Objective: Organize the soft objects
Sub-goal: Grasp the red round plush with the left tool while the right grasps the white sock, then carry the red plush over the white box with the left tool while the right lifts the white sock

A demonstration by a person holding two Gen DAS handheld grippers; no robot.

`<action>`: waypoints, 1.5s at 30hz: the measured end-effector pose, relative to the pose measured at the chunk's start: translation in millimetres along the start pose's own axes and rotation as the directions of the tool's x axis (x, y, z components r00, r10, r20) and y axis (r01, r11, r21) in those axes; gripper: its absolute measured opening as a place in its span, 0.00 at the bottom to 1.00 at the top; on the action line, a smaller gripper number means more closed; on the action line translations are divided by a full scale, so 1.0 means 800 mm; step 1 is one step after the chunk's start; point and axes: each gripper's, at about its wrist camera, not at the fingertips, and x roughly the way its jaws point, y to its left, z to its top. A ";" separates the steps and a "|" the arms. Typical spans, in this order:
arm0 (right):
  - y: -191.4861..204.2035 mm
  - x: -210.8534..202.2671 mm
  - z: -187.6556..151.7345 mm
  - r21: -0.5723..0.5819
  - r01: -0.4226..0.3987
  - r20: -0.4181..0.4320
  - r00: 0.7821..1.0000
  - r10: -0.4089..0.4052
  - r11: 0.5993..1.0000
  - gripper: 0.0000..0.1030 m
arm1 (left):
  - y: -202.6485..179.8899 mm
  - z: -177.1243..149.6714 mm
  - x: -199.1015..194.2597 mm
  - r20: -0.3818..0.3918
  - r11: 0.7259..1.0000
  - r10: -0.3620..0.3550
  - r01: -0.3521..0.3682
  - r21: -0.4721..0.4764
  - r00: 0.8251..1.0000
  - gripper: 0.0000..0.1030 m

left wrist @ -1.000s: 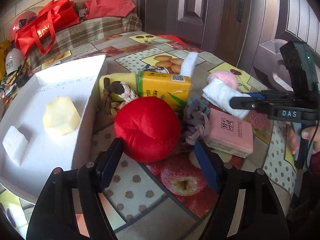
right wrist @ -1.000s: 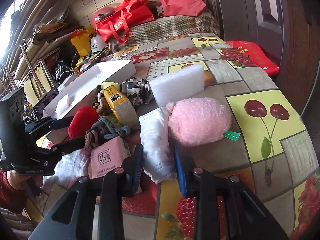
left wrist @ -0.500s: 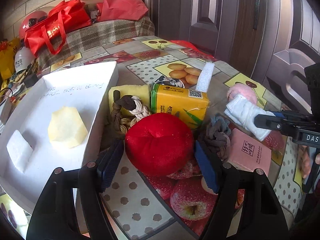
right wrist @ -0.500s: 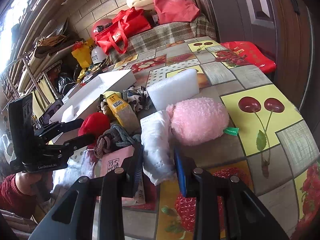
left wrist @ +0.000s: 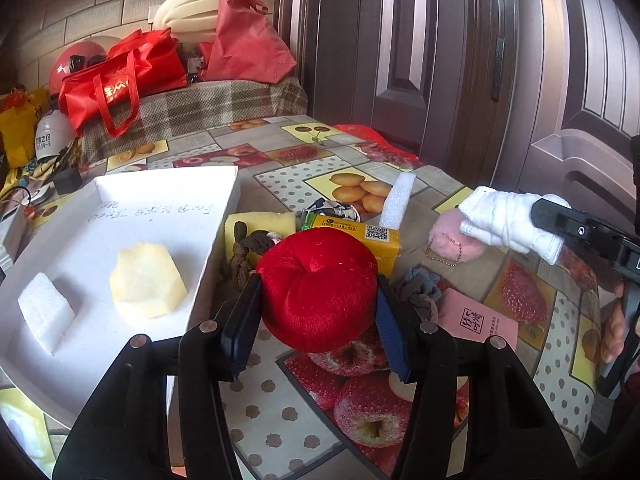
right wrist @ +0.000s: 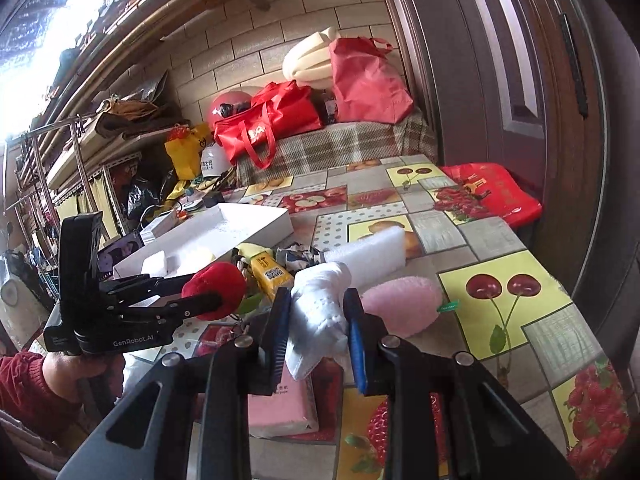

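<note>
My left gripper is shut on a red plush ball and holds it above the table, beside the white box. The box holds a yellow sponge piece and a white foam block. My right gripper is shut on a white folded cloth, lifted off the table; the cloth also shows in the left wrist view. A pink fluffy pouch lies on the table just right of it.
On the fruit-print tablecloth lie a yellow drink carton, a white foam slab, a knotted rope toy, a grey knotted rope, a pink tissue pack and a yellow sponge. Red bags sit behind.
Both grippers have risen off the table. The left one lifted the red plush ball, the right one lifted the white cloth away from the pink pouch.
</note>
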 end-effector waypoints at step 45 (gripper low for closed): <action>0.096 0.019 -0.010 -0.130 0.018 0.196 0.981 0.008 0.991 0.24 | 0.079 -0.035 -0.107 0.261 0.983 0.180 -0.166 -0.075 0.948 0.52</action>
